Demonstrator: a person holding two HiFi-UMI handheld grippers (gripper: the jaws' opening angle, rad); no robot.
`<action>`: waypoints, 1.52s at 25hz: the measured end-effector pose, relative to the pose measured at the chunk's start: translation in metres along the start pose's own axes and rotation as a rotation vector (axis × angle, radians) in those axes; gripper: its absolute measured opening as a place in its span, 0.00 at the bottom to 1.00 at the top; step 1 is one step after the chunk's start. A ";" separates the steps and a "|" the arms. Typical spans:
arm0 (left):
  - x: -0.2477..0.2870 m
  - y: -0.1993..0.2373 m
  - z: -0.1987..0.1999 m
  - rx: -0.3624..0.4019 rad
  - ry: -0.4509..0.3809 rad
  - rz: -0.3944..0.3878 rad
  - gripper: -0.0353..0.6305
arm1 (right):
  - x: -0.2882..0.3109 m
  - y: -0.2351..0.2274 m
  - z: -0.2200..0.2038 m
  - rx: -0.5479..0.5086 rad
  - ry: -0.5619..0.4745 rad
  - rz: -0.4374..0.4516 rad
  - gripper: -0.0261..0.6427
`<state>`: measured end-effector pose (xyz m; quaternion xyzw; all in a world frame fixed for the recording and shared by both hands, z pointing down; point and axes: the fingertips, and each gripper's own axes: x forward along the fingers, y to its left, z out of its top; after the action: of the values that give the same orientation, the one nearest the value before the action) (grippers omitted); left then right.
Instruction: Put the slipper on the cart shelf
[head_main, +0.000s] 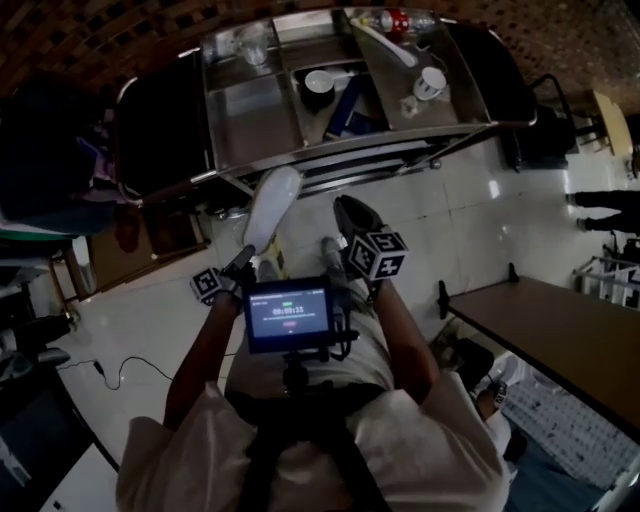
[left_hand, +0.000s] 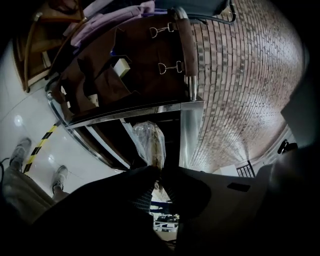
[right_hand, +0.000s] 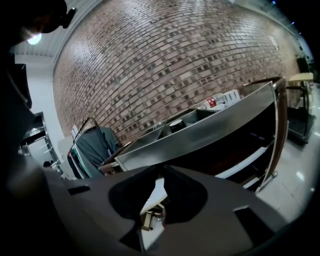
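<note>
In the head view a white slipper (head_main: 270, 205) stands nearly upright in front of the steel cart (head_main: 250, 150), its lower end pinched by my left gripper (head_main: 243, 262). The left gripper view shows the slipper (left_hand: 150, 142) edge-on in clear plastic, rising from the shut jaw tips of that gripper (left_hand: 160, 171) toward the cart's frame (left_hand: 135, 112). My right gripper (head_main: 352, 218) is held up beside the slipper, to its right. Its jaws (right_hand: 161, 169) meet at the tips with nothing between them. The cart's lower shelves (head_main: 365, 160) lie just beyond both grippers.
The cart's top tray (head_main: 390, 95) holds cups, a bowl and a bottle. A dark bag (head_main: 150, 120) hangs at the cart's left end. A wooden table (head_main: 560, 330) stands at the right. A cable (head_main: 120, 375) lies on the white tile floor.
</note>
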<state>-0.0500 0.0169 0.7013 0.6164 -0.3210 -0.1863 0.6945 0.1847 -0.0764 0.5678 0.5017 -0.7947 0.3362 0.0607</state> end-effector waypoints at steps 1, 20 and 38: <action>0.006 0.004 -0.003 -0.006 -0.026 0.018 0.13 | 0.001 -0.011 0.004 0.003 0.008 0.012 0.14; 0.089 0.017 -0.024 -0.058 -0.250 0.024 0.13 | -0.001 -0.102 0.041 -0.084 0.089 0.089 0.14; 0.080 -0.002 0.056 0.708 -0.223 0.204 0.13 | 0.009 -0.112 0.026 -0.042 0.118 0.067 0.14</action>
<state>-0.0294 -0.0769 0.7186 0.7589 -0.4989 -0.0596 0.4143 0.2803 -0.1289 0.6051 0.4526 -0.8130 0.3504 0.1066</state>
